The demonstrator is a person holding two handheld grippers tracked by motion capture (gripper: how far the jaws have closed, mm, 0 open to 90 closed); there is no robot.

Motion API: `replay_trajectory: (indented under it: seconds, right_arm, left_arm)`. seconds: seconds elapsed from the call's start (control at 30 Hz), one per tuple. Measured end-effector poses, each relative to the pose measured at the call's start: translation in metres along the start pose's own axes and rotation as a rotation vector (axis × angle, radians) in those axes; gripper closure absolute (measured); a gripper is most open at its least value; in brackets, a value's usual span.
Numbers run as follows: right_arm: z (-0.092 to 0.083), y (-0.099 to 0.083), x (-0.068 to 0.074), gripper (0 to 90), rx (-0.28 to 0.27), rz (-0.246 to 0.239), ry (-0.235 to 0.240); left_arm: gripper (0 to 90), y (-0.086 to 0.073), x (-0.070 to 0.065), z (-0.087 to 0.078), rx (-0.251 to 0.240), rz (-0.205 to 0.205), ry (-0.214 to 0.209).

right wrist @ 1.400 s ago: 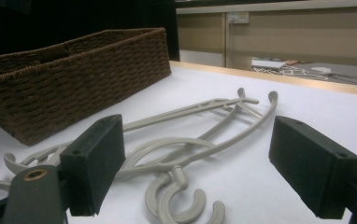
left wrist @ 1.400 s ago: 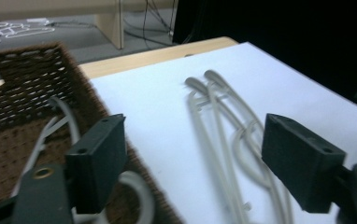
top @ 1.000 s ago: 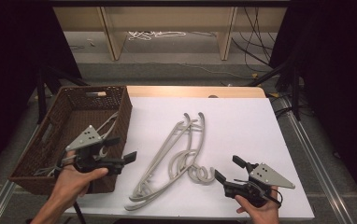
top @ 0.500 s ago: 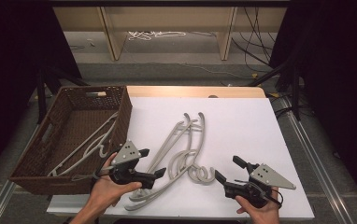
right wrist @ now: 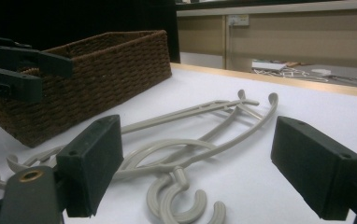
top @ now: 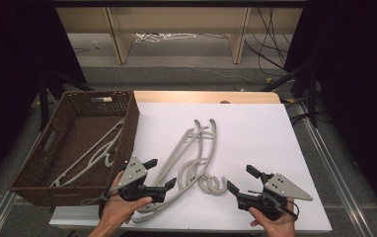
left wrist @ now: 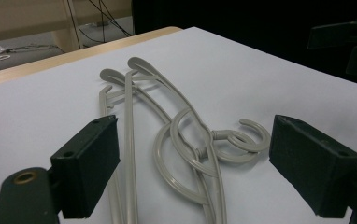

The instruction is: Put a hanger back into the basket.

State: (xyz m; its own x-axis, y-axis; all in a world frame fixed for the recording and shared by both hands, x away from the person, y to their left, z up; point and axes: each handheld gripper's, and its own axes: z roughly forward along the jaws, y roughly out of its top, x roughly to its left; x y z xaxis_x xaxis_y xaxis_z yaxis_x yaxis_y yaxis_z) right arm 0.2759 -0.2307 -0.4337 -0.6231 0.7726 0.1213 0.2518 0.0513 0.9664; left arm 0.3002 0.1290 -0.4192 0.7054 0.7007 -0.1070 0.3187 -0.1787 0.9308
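Observation:
Several grey plastic hangers (top: 187,141) lie tangled on the white table (top: 255,133), hooks toward the front. My left gripper (top: 160,173) hovers open over their lower left ends, just right of the basket's front corner. In the left gripper view the wide-apart jaws frame the hangers (left wrist: 186,140) and their hooks (left wrist: 244,140). My right gripper (top: 242,178) stands open near the front edge, just right of the hooks (top: 212,184), holding nothing. The right gripper view looks low across the hangers (right wrist: 181,154) between its spread jaws, with the left gripper (right wrist: 22,65) at far left.
A brown wicker basket (top: 133,118) stands at the table's left edge, with pale hangers (top: 95,153) lying inside; it shows as a woven wall (right wrist: 97,79) in the right gripper view. Bare white tabletop stretches to the right and back. Cables lie on the floor beyond.
My left gripper has swung right from above the basket's front corner to over the hangers on the table. The right gripper has stayed still.

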Motion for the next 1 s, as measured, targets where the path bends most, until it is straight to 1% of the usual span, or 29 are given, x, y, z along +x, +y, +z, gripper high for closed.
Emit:
replay_trajectory:
  seconds: [0.03, 0.07, 0.13, 0.17, 0.2, 0.23, 0.27, 0.3, 0.33, 0.37, 0.4, 0.43, 0.47, 0.5, 0.53, 0.57, 0.6, 0.63, 0.67, 0.7, 0.73, 0.77, 0.8, 0.83, 0.87, 0.9, 0.93, 0.97, 1.0]
  right_arm:
    - [0.000, 0.000, 0.000, 17.4, 0.004, -0.001, 0.002]
    - [0.000, 0.000, 0.000, 17.3, 0.001, 0.003, 0.007]
    - [0.000, 0.000, 0.000, 17.1, 0.002, 0.001, 0.003]
    - [-0.001, 0.000, 0.000, 17.0, 0.018, 0.001, 0.005]
    - [0.000, 0.000, -0.001, 17.0, 0.022, -0.002, -0.002]
    - [0.002, -0.001, -0.001, 16.9, -0.005, 0.006, 0.011]
    - [0.002, -0.001, 0.000, 16.9, -0.006, 0.010, 0.012]
    - [0.002, -0.001, 0.000, 16.9, -0.010, 0.010, 0.011]
    - [0.001, -0.001, 0.000, 16.9, 0.013, 0.003, 0.006]
    - [0.001, -0.001, 0.000, 16.9, 0.009, 0.003, 0.007]
    - [0.000, 0.000, 0.000, 16.9, 0.022, 0.001, -0.003]
    - [0.000, 0.000, 0.001, 16.9, 0.009, 0.001, 0.000]
    - [0.001, 0.000, 0.001, 16.9, -0.003, 0.004, 0.007]
    - [0.000, 0.000, 0.001, 16.9, 0.014, -0.002, 0.003]
    - [0.002, 0.000, 0.001, 16.9, -0.008, -0.004, 0.003]
    - [0.001, 0.000, 0.001, 16.9, 0.013, -0.005, 0.003]
    - [0.001, 0.000, 0.001, 16.9, 0.015, -0.004, 0.002]
    - [0.001, 0.000, 0.001, 16.9, 0.013, -0.004, 0.004]
    - [0.001, -0.001, 0.000, 16.9, 0.003, -0.003, -0.008]
    - [0.000, 0.000, 0.000, 16.9, 0.024, -0.001, -0.003]
    - [0.000, 0.000, -0.001, 16.9, 0.025, -0.002, -0.004]
    - [0.000, 0.000, -0.001, 16.9, 0.024, -0.001, -0.005]
    - [-0.001, 0.000, -0.001, 16.9, 0.024, 0.000, -0.001]
    - [0.001, -0.001, -0.001, 17.0, 0.005, 0.006, 0.008]
    - [0.003, -0.001, -0.001, 16.9, -0.009, 0.003, 0.008]
    - [0.002, 0.000, -0.001, 16.9, 0.005, 0.006, 0.008]
    - [0.002, 0.000, 0.000, 17.0, 0.007, 0.008, 0.008]
    - [0.004, 0.000, 0.001, 17.0, -0.004, 0.014, 0.015]
    - [0.003, 0.000, 0.001, 17.0, 0.001, 0.004, 0.016]
  left_arm:
    - [15.8, -0.001, 0.001, 0.000, 0.002, 0.012, 0.000]
    - [15.8, -0.004, 0.001, 0.000, 0.007, 0.014, 0.010]
    - [15.8, -0.007, 0.000, 0.001, 0.009, 0.005, 0.015]
    - [15.8, -0.008, 0.000, 0.002, 0.016, 0.021, 0.017]
    - [15.8, -0.010, -0.001, 0.004, 0.017, 0.014, 0.022]
    - [15.8, -0.013, -0.002, 0.006, 0.025, 0.004, 0.017]
    - [15.8, -0.015, -0.004, 0.008, 0.044, 0.009, 0.013]
    - [15.8, -0.016, -0.005, 0.009, 0.050, 0.016, 0.008]
    - [15.8, -0.018, -0.007, 0.011, 0.065, 0.024, 0.011]
    - [15.8, -0.019, -0.009, 0.013, 0.077, 0.035, 0.003]
    - [15.8, -0.020, -0.010, 0.014, 0.103, 0.051, 0.006]
    - [15.8, -0.021, -0.010, 0.016, 0.113, 0.063, 0.000]
    - [15.8, -0.023, -0.012, 0.019, 0.135, 0.053, 0.004]
    - [15.8, -0.023, -0.012, 0.021, 0.144, 0.053, -0.004]
    - [16.0, -0.023, -0.014, 0.025, 0.155, 0.052, -0.002]
    - [16.1, -0.023, -0.014, 0.027, 0.163, 0.058, 0.000]
    - [16.2, -0.023, -0.016, 0.030, 0.174, 0.063, 0.004]
    - [16.3, -0.023, -0.018, 0.034, 0.189, 0.075, 0.001]
    - [16.6, -0.022, -0.018, 0.036, 0.216, 0.096, 0.004]
    - [16.7, -0.023, -0.020, 0.040, 0.232, 0.093, -0.002]
    - [16.9, -0.023, -0.022, 0.044, 0.256, 0.123, 0.003]
    - [18.4, -0.023, -0.023, 0.048, 0.275, 0.138, -0.004]
    - [19.9, -0.022, -0.025, 0.050, 0.310, 0.161, 0.006]
    - [21.0, -0.023, -0.027, 0.053, 0.302, 0.158, 0.004]
    - [21.9, -0.023, -0.029, 0.057, 0.317, 0.181, 0.006]
    - [24.2, -0.023, -0.031, 0.060, 0.328, 0.195, 0.006]
    - [25.1, -0.023, -0.032, 0.063, 0.354, 0.222, 0.014]
    - [25.8, -0.022, -0.034, 0.067, 0.385, 0.248, 0.003]
    - [28.5, -0.021, -0.034, 0.068, 0.417, 0.272, -0.010]
